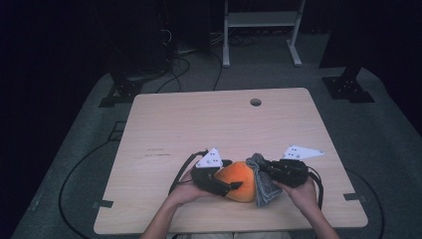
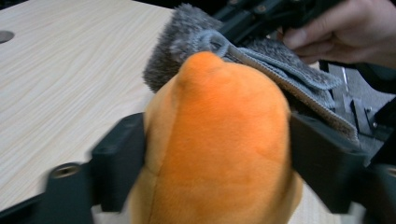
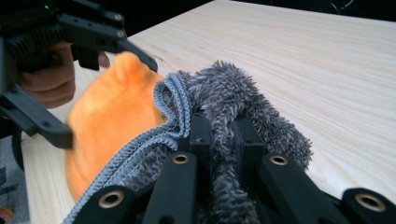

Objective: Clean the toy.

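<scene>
Where the pale wooden tabletop (image 1: 199,129) nears the person's edge, an orange plush toy (image 1: 239,180) sits between the two grippers, a rounded, smooth-napped body that narrows to a blunt tip. In the high view its long axis runs roughly across the tabletop, though which end the tip points to is hard to judge from there; in the left gripper view the tip points away from the camera, toward the cloth. The left gripper (image 2: 217,158) has its fingers pressed against the toy's two flanks, holding it. Draped against the toy's right side is a grey shaggy cloth (image 1: 263,185) with a ribbed, stitched hem, smaller than the toy. The right gripper (image 3: 223,140) has its fingers closed tightly on a fold of that cloth.
</scene>
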A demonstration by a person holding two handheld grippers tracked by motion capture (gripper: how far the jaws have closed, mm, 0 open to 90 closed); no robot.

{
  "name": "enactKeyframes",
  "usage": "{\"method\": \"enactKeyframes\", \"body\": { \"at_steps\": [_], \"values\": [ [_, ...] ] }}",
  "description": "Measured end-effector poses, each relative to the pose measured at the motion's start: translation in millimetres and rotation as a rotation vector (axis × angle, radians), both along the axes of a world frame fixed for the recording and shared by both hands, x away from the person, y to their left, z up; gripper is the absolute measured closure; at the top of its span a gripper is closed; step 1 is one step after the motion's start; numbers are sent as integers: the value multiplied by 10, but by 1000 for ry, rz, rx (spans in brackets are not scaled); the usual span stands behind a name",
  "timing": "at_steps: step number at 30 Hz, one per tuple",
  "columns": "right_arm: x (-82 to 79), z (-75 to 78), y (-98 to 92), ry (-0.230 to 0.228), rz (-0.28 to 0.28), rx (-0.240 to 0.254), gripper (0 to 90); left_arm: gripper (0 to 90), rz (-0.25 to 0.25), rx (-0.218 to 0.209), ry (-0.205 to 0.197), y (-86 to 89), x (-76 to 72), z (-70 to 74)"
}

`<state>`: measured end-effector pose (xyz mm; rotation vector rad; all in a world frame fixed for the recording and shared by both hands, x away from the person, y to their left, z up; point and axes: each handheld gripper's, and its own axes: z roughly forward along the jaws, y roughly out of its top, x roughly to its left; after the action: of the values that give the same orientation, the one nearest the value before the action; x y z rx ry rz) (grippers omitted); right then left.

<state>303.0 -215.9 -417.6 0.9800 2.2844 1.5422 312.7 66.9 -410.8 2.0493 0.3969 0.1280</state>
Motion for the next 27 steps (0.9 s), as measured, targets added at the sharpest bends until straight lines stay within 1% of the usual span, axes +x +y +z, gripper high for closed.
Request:
{"method": "enactKeyframes", "body": {
  "at_steps": [2, 3, 5, 6, 8, 9, 11, 12, 14, 16, 17, 19, 21, 22, 23, 24, 25, 27],
  "values": [
    [1, -29, -25, 10, -5, -2, 805, 117, -2, 14, 38, 26, 39, -33],
    [-2, -36, -29, 11, -7, -9, 805, 105, -11, 17, 56, 38, 55, -59],
    [-3, -69, -46, 19, -8, -21, 804, 106, -25, 24, 75, 51, 66, -96],
    [2, -87, -60, 26, -10, -29, 803, 127, -30, 17, 75, 59, 64, -98],
    [22, -109, -98, 34, -21, -59, 803, 184, -35, 14, 55, 60, 44, -98],
    [36, -117, -127, 38, -28, -65, 803, 224, -30, 10, 40, 57, 32, -97],
    [49, -106, -197, 40, -47, -61, 803, 287, -21, 5, 28, 54, 25, -75],
    [45, -79, -233, 30, -56, -47, 803, 306, -11, -3, 29, 51, 24, -56],
    [9, 26, -282, -8, -68, -19, 803, 330, -4, -8, 10, 45, 11, -10],
    [-48, 155, -306, -58, -71, 12, 803, 337, 15, 9, -8, 22, -11, 27],
    [-81, 216, -305, -86, -67, 27, 804, 337, 15, 18, -13, 13, -21, 43],
    [-159, 327, -255, -129, -44, 43, 804, 338, 19, 31, -26, -14, -45, 67],
    [-238, 407, -132, -160, 3, 46, 803, 338, 16, 50, -42, -58, -70, 91],
    [-269, 431, -50, -175, 33, 32, 803, 338, 12, 57, -48, -83, -89, 104],
    [-309, 445, 65, -193, 59, -9, 803, 338, 6, 61, -46, -98, -104, 109],
    [-327, 445, 126, -202, 70, -41, 801, 337, -11, 77, -58, -117, -127, 123],
    [-338, 430, 197, -208, 88, -67, 800, 336, -14, 79, -66, -128, -142, 128],
    [-334, 379, 243, -207, 98, -68, 802, 319, -17, 97, -73, -148, -152, 125]
  ]
}}
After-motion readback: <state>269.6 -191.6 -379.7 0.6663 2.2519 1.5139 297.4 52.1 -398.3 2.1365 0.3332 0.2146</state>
